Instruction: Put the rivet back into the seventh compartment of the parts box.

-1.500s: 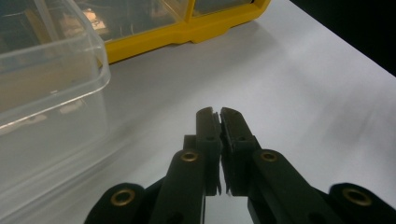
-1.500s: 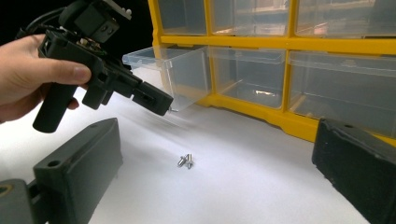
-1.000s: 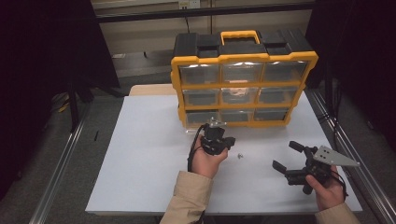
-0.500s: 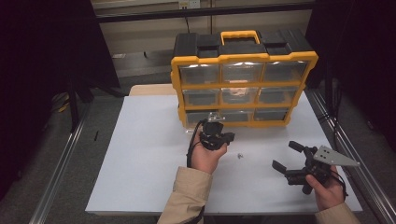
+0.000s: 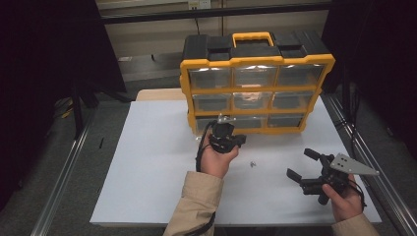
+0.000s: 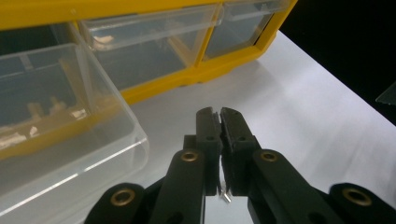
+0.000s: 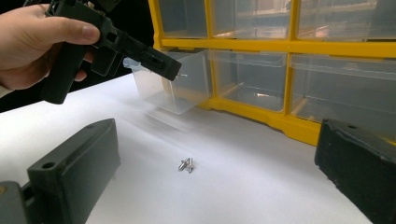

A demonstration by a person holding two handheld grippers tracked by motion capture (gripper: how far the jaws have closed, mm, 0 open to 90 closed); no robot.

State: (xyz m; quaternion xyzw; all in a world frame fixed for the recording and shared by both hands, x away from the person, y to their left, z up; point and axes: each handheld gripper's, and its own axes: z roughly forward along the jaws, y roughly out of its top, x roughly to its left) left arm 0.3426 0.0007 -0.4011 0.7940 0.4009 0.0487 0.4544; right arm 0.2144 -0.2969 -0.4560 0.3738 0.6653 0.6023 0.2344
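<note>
Carrying small screw pinched in closed left gripper toward pulled-out clear drawer; next, over drawer, release; right gripper open, empty.

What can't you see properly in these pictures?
- Left tongs, left gripper view: they pinch a small metal piece, mostly hidden between the jaws.
- Open drawer: cut off by that view's left edge.
- Small screws, high view: too tiny to count.
- Right tongs: open, holding nothing.
</note>
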